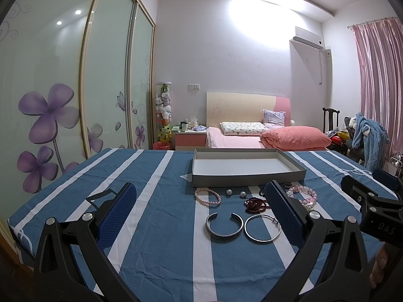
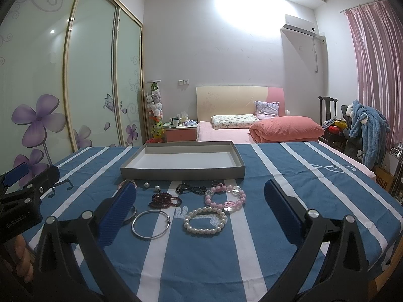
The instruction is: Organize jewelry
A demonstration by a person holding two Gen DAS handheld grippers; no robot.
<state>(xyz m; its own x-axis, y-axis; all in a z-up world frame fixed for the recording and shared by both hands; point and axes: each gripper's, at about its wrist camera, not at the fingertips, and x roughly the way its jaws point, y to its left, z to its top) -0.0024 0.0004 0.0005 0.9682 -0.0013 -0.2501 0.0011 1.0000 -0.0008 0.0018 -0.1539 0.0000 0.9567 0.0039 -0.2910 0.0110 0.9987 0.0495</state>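
Note:
An empty grey tray (image 1: 248, 176) (image 2: 181, 173) lies on the blue-and-white striped cloth. In front of it lies the jewelry: a pink pearl bracelet (image 1: 207, 196), two loose pearls (image 1: 228, 192), a dark red bead string (image 1: 255, 204) (image 2: 165, 199), a silver cuff (image 1: 224, 226), a silver bangle (image 1: 263, 227) (image 2: 151, 224), a white pearl bracelet (image 2: 205, 220), a pink bead bracelet (image 2: 225, 196) and a black bead string (image 2: 191, 188). My left gripper (image 1: 199, 201) is open above the near side of the cloth. My right gripper (image 2: 200, 198) is open too, empty.
The table's cloth (image 1: 151, 251) ends at the left and far edges. A bed (image 1: 252, 136) with pillows stands behind, a flowered wardrobe (image 1: 63, 88) at the left, a chair with clothes (image 2: 365, 130) at the right. A hand (image 2: 21, 259) holds the other gripper's handle.

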